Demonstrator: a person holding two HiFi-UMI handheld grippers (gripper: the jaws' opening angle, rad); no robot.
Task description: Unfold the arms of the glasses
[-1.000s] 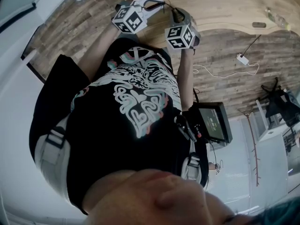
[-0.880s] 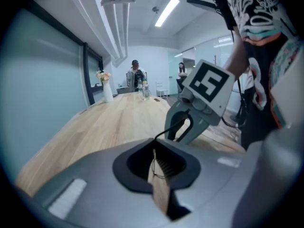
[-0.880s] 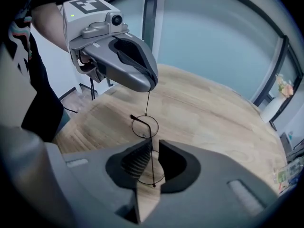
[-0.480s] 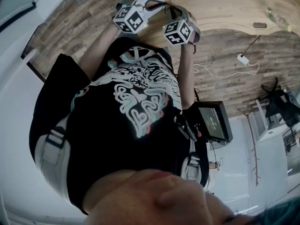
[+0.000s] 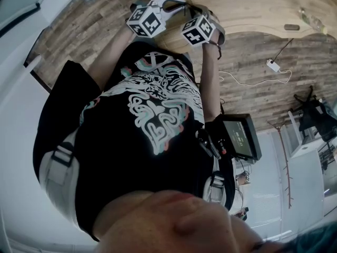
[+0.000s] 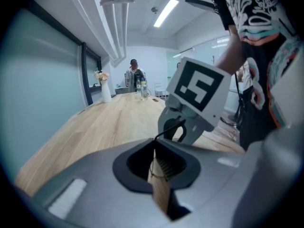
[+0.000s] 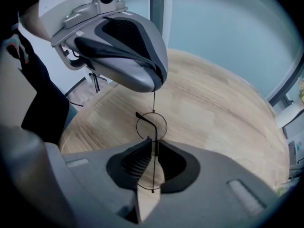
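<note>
Holding the glasses (image 7: 152, 127) up off the tabletop (image 7: 218, 113), just above its rounded edge, with both tools at once. Pinching the thin wire frame in the right tool (image 7: 153, 152), closed tight on it, with one round lens rim out beyond the jaws and the other down in the slot. Clamping a fine wire part in the left tool (image 6: 156, 158), likewise narrowed right down, with a dark curved arm end sticking out past the jaws. Stretched straight from right tool to left tool: one thin wire. Close together over the tabletop's near edge in the head view: both tools. Far down the tabletop: a vase (image 6: 106, 94) of flowers, some bottles (image 6: 141, 90), a person (image 6: 134, 78) behind them.
</note>
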